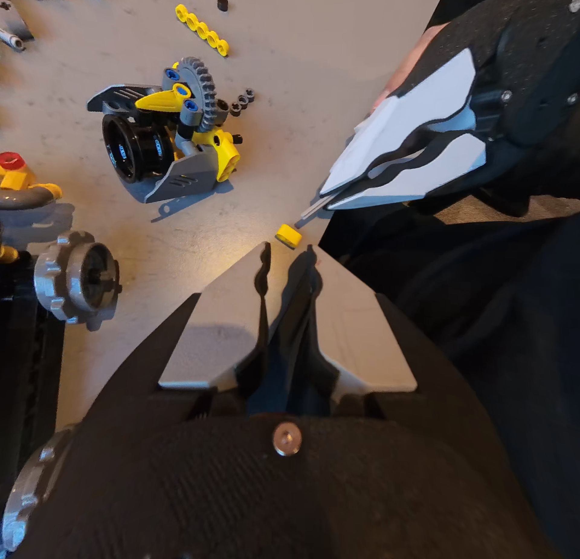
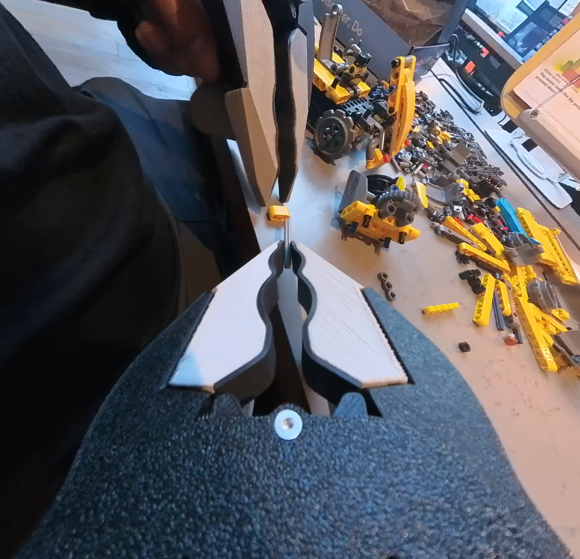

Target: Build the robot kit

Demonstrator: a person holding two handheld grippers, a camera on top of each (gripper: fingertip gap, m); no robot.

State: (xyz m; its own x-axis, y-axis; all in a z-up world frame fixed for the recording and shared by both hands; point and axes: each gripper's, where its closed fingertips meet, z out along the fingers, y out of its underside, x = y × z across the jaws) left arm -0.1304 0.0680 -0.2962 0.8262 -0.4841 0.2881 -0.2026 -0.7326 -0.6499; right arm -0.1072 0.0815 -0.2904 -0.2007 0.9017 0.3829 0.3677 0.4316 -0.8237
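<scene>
At the near edge of the surface [image 1: 298,72] my two tongs meet around one small yellow block [image 1: 288,235]. My right tongs [image 2: 285,245] are clenched on a thin grey rod [image 2: 287,242], which sticks out past the fingertips and reaches the block's side; in the left wrist view the same rod [image 1: 309,212] pokes from the right tongs [image 1: 324,200] toward the block, and I cannot tell whether it is touching or already in a hole. My left tongs [image 1: 288,249] are parted a little, the fingertips just short of the block, which lies on the surface at the very edge and is not gripped. From the right wrist view the left tongs [image 2: 279,198] come down from above with their tips just over the block [image 2: 277,213].

Farther out on the surface, a half-built assembly [image 1: 166,135] of grey, yellow and black parts lies on its side, with a toothed grey gear and a black wheel hub. Beyond it lie a yellow beam with holes [image 1: 202,30] and a small black bushing [image 1: 222,3]. To the left, a grey knobbed wheel [image 1: 78,280] stands at the frame edge. In the right wrist view a large heap of loose yellow, grey and black pieces [image 2: 502,261] spreads across the surface, with a partly built vehicle [image 2: 354,104] behind it.
</scene>
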